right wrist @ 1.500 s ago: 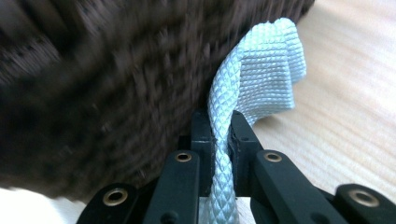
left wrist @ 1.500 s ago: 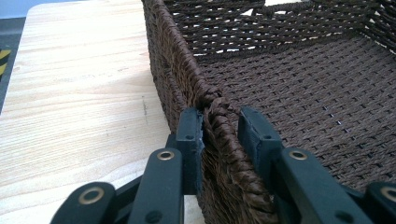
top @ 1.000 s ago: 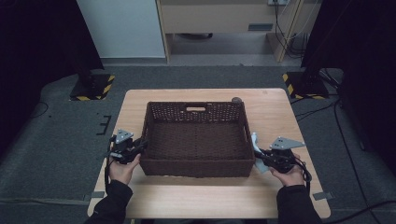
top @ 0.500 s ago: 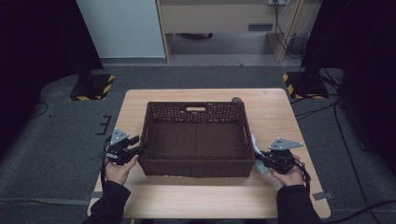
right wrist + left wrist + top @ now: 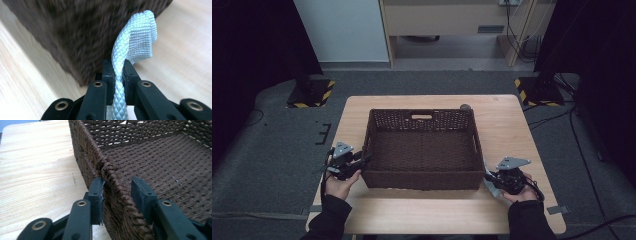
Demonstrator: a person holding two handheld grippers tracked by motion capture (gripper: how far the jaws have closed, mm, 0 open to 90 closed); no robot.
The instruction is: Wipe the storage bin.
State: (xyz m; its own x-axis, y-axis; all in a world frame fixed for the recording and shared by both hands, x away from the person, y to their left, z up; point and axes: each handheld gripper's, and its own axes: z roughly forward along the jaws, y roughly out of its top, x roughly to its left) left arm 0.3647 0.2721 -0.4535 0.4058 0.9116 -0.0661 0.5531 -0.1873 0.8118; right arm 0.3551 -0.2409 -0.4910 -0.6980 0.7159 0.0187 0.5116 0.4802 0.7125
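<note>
A brown basket [image 5: 422, 150] sits on the surface [image 5: 512, 125]; left gripper [image 5: 362, 161] and right gripper [image 5: 488, 178] flank its near corners.

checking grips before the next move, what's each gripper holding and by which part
Right gripper pinches the pale cloth by a folded edge. Left gripper straddles the basket rim, holding nothing.

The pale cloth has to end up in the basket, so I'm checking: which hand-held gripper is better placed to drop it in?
Right. The right hand-held gripper is already shut on the pale cloth beside the basket; the left hand-held gripper straddles the basket's rim.
</note>
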